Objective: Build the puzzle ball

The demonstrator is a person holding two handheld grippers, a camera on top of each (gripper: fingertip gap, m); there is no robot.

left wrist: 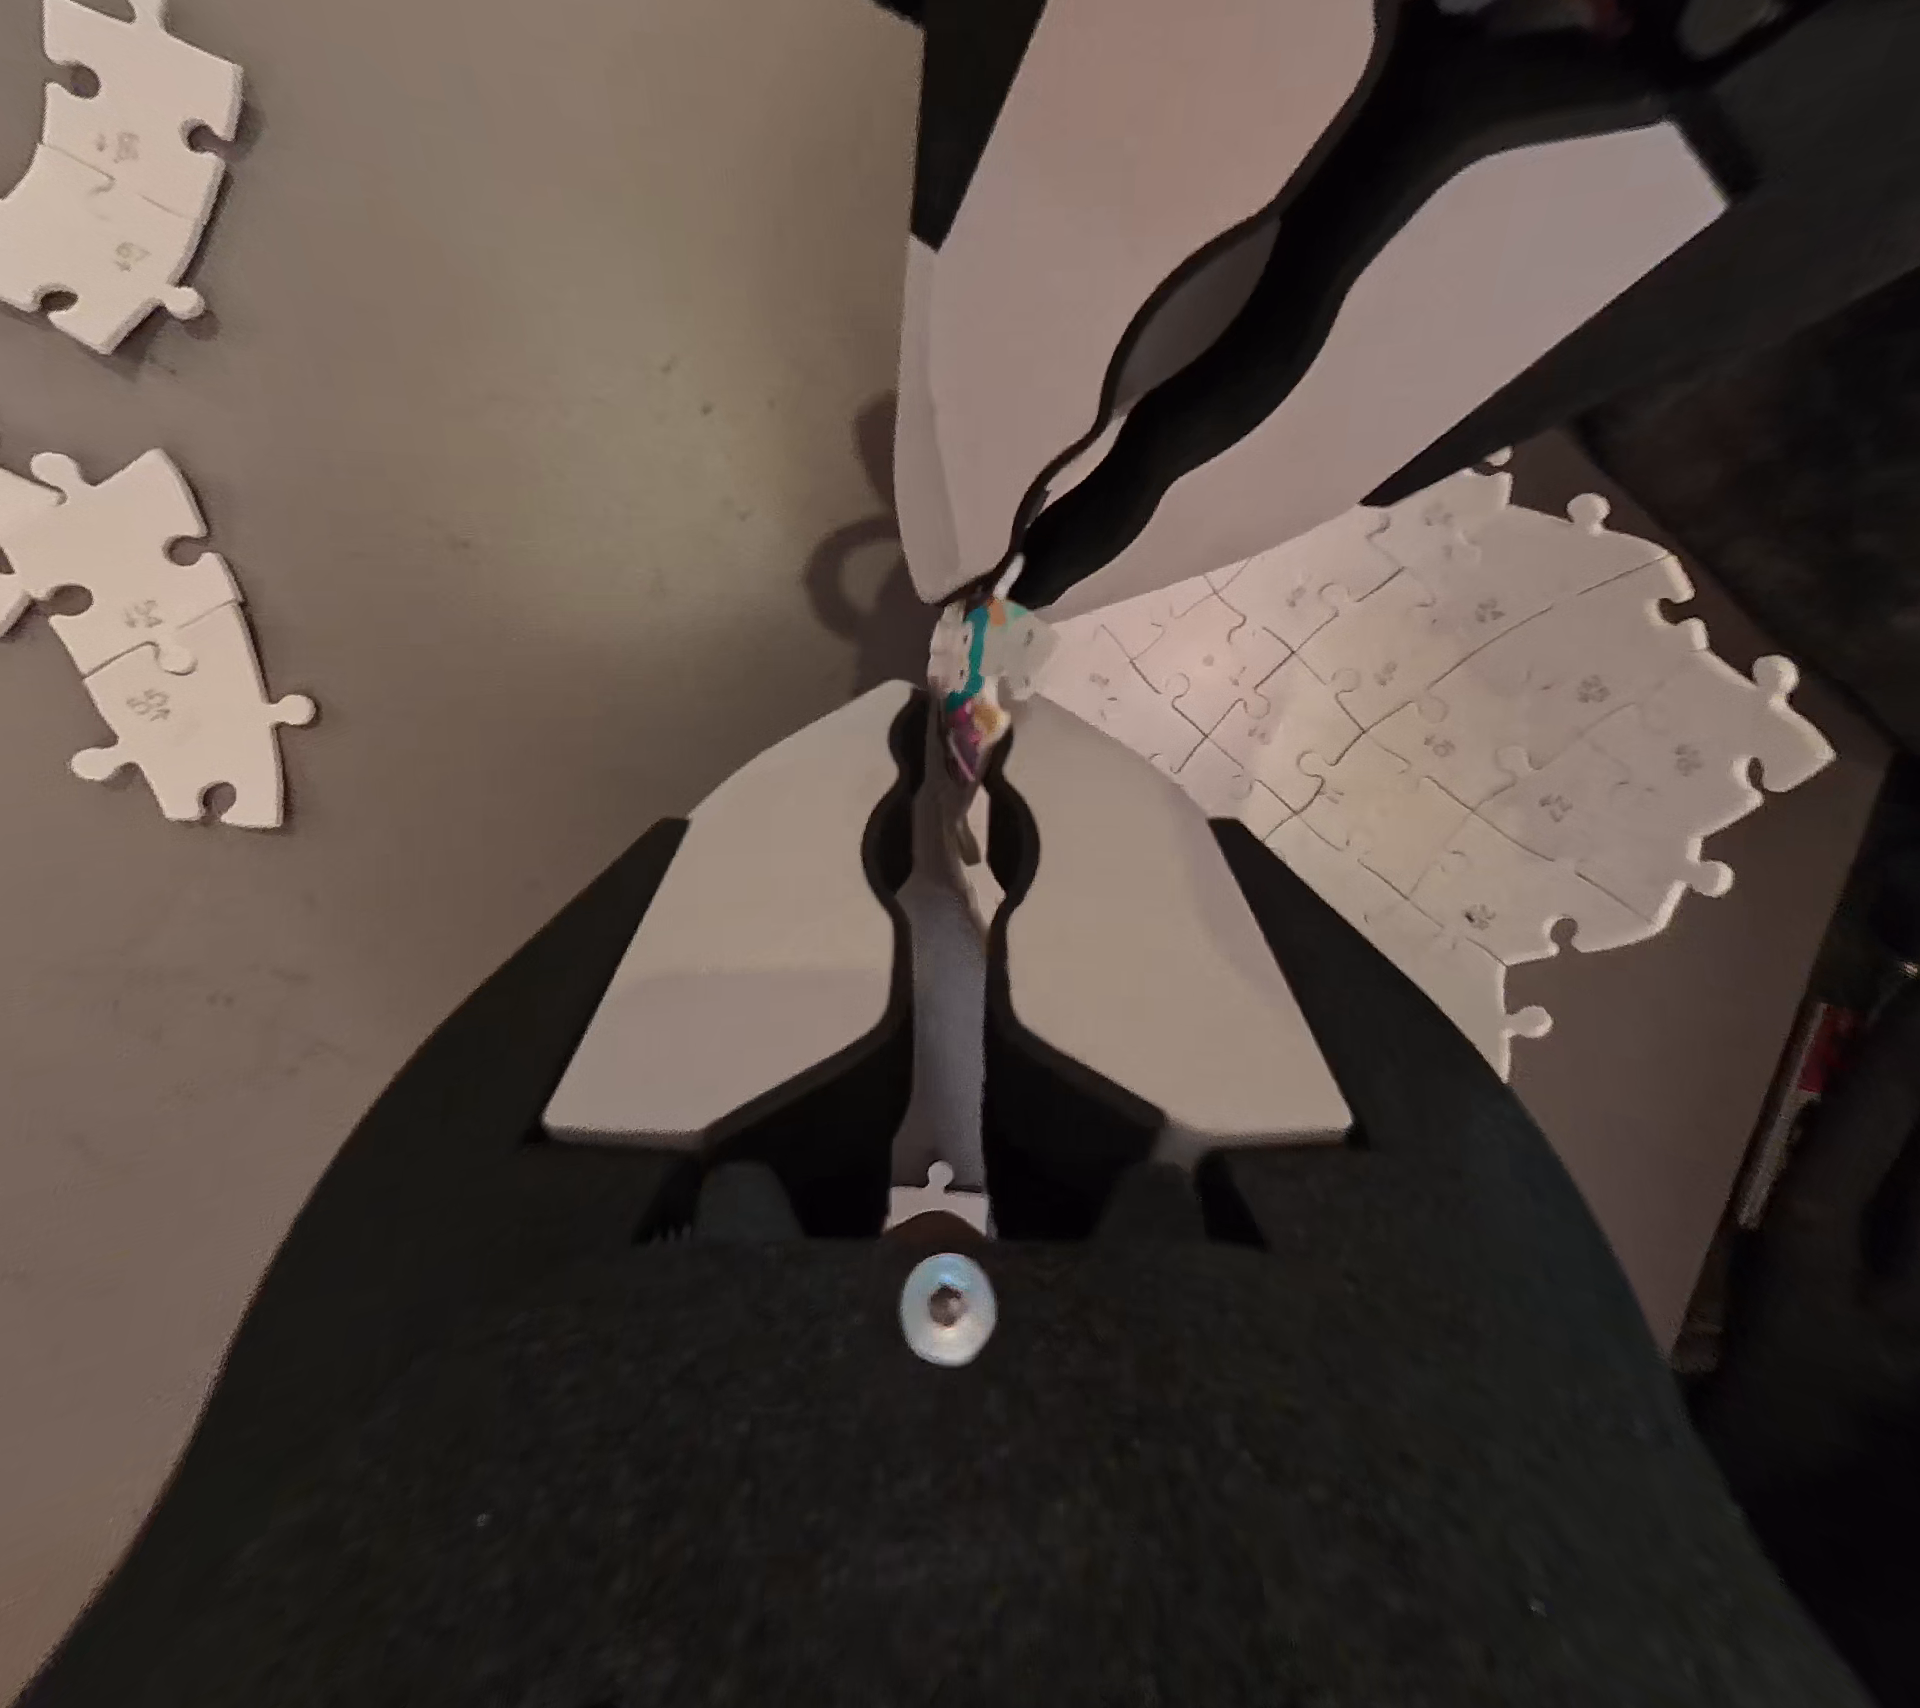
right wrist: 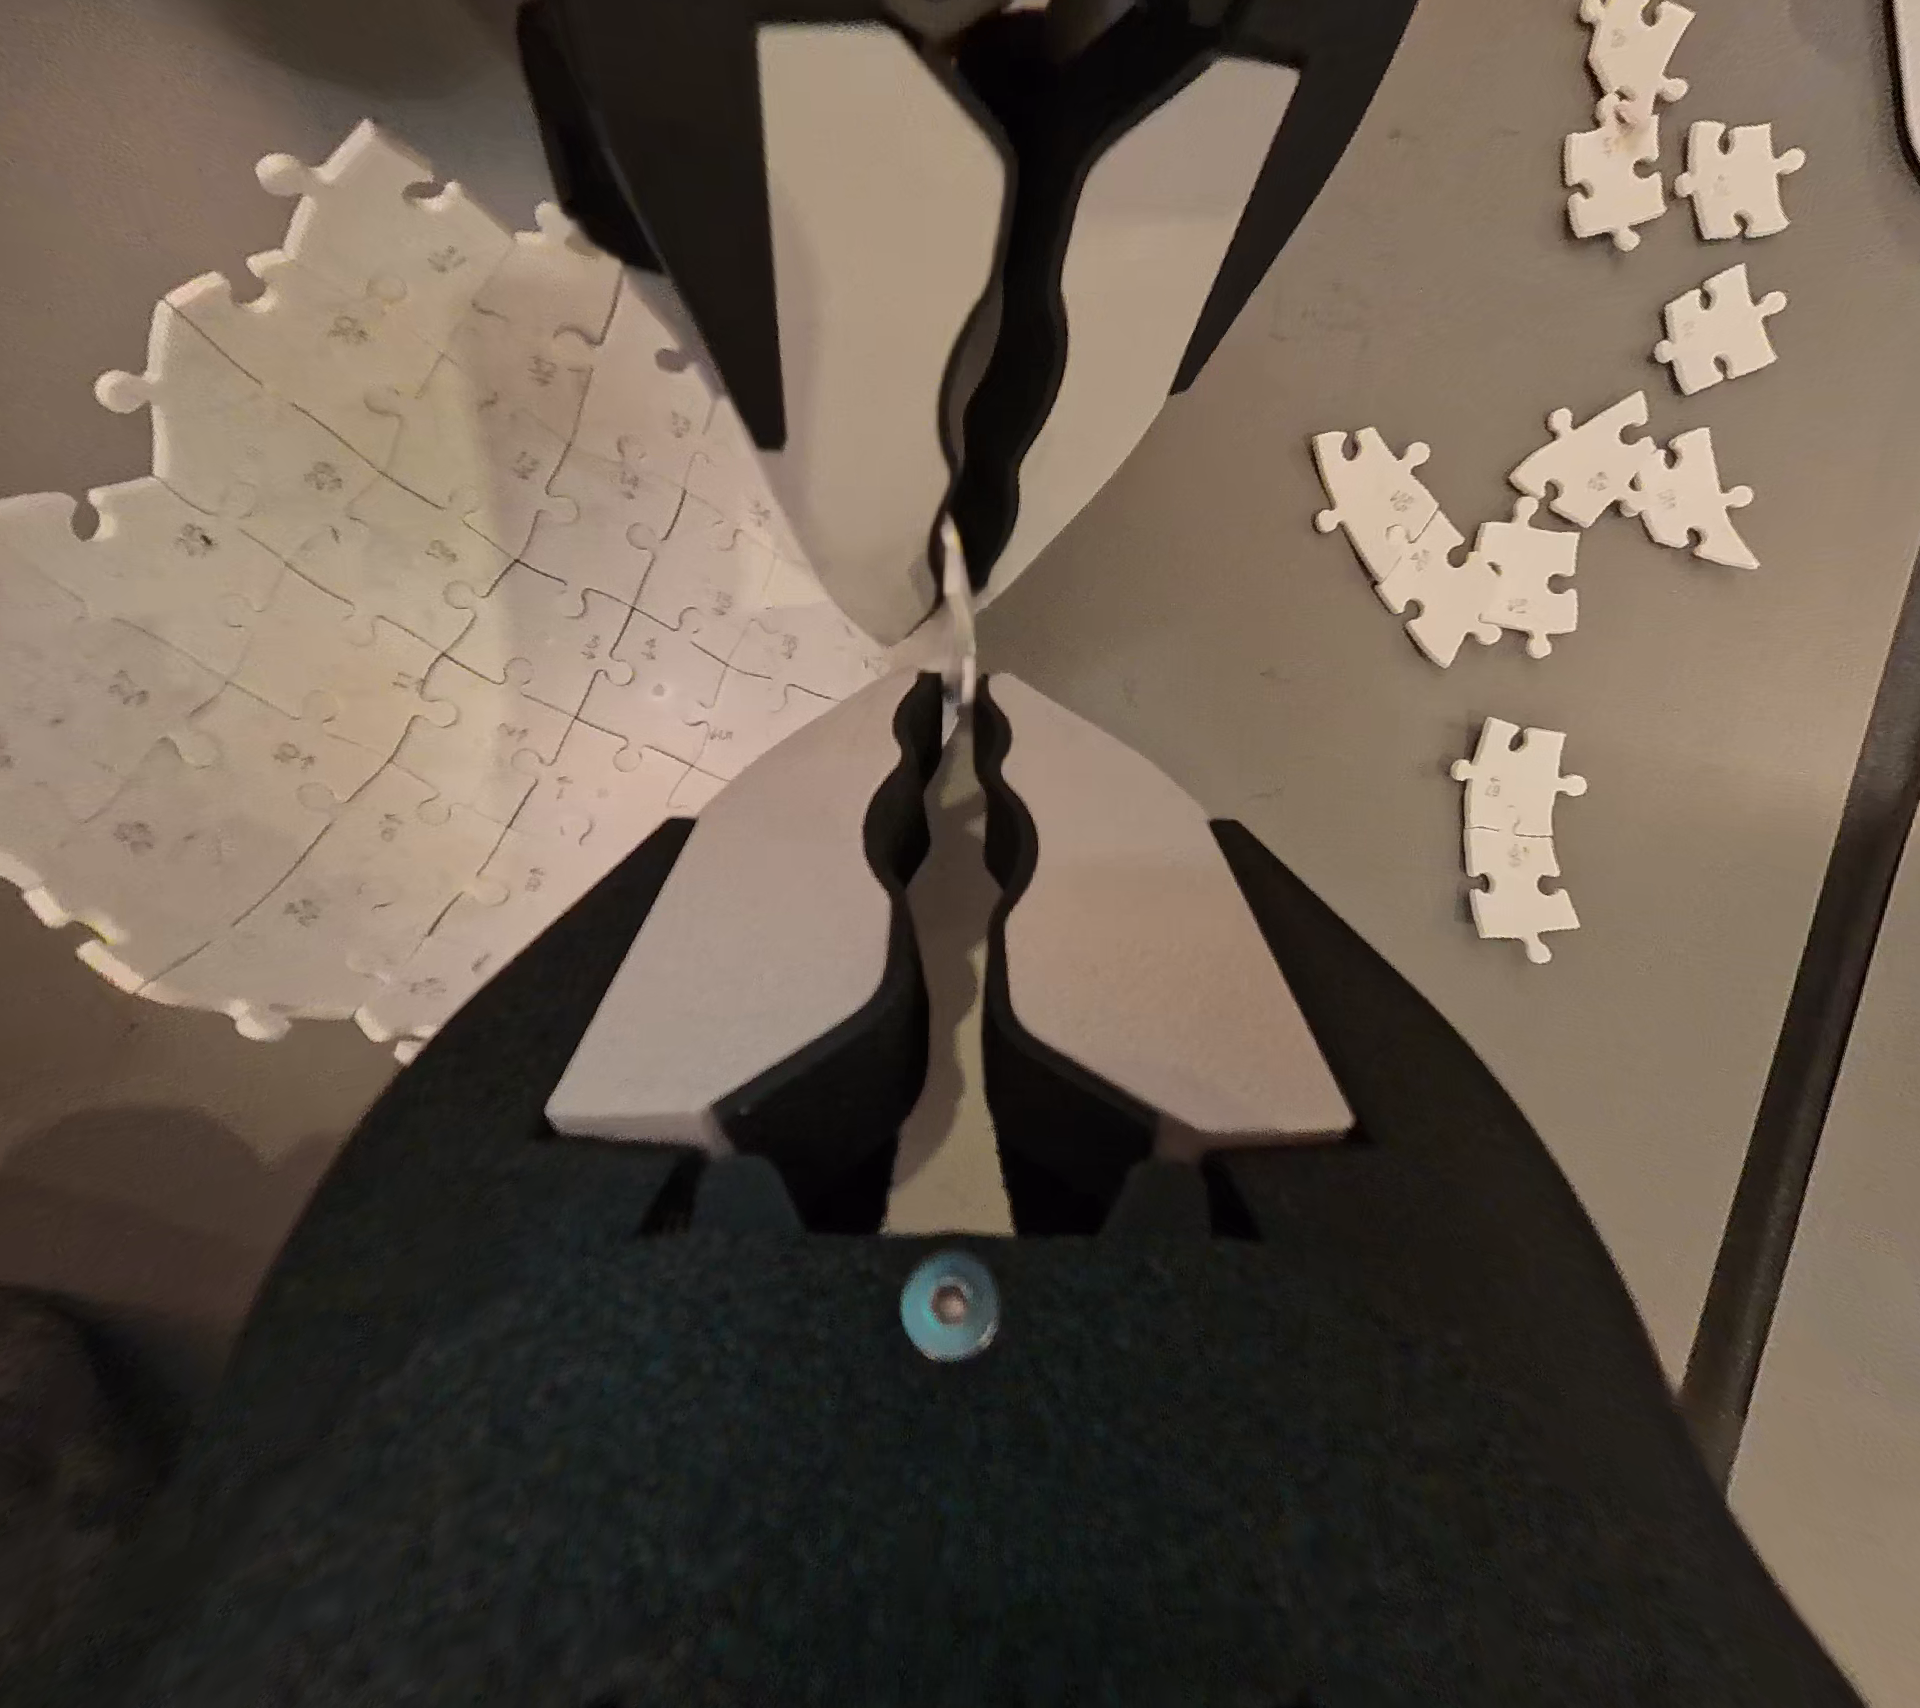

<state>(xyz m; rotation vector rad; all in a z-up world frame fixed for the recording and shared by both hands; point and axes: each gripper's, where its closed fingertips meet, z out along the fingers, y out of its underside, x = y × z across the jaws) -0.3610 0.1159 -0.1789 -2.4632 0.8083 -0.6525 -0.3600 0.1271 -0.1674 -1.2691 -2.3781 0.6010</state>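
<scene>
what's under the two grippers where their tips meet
Under the left gripper and right gripper, the curved assembled puzzle section lies on the grey table. Its near edge is hidden behind the fingers.

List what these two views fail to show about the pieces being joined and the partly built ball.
- Pieces pinched between the left claw and right claw: edge-on and blurred in both wrist views, so whether their tabs have locked is unclear.
- Partly built ball shell: the left edge of the right wrist view and the left claw's body cut it off.
- Markings on the loose pieces: too small.
</scene>
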